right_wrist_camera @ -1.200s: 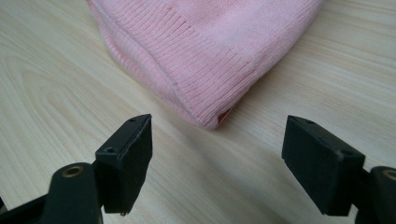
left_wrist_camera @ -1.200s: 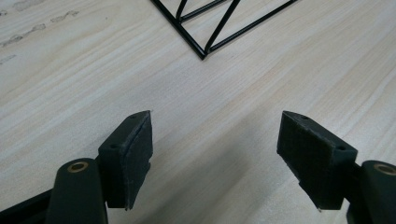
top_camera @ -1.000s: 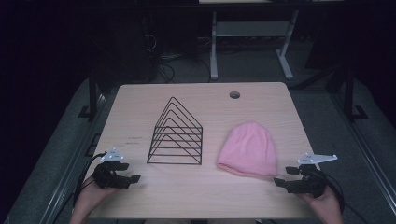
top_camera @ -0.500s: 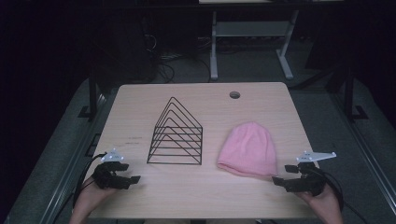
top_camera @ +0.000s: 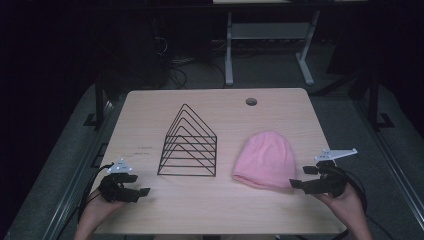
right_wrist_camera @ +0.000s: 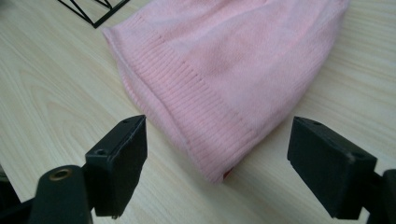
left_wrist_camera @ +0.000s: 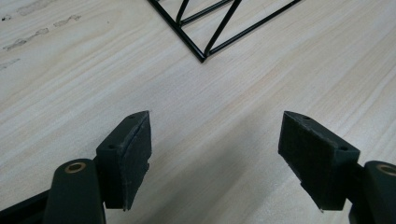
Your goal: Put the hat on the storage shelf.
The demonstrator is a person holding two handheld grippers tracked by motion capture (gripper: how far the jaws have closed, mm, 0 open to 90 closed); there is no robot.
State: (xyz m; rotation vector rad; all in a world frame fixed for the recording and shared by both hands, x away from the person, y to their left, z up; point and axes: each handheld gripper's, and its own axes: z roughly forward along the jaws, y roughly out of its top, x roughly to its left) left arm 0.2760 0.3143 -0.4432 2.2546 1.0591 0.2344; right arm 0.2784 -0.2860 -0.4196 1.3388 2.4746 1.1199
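while lying flat on the pale wooden table (top_camera: 150, 210), just right of the black wire triangular rack (top_camera: 189, 145), soft pink knitted beanie (top_camera: 265, 159) faces right gripper (top_camera: 299, 181), jaws just opened wide over its ribbed brim for pinching; left gripper (top_camera: 142, 191) gapes, empty.

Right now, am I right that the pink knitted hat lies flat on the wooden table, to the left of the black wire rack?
Not quite: in the high view the pink knitted hat lies flat on the wooden table, but to the right of the black wire rack, not its left.
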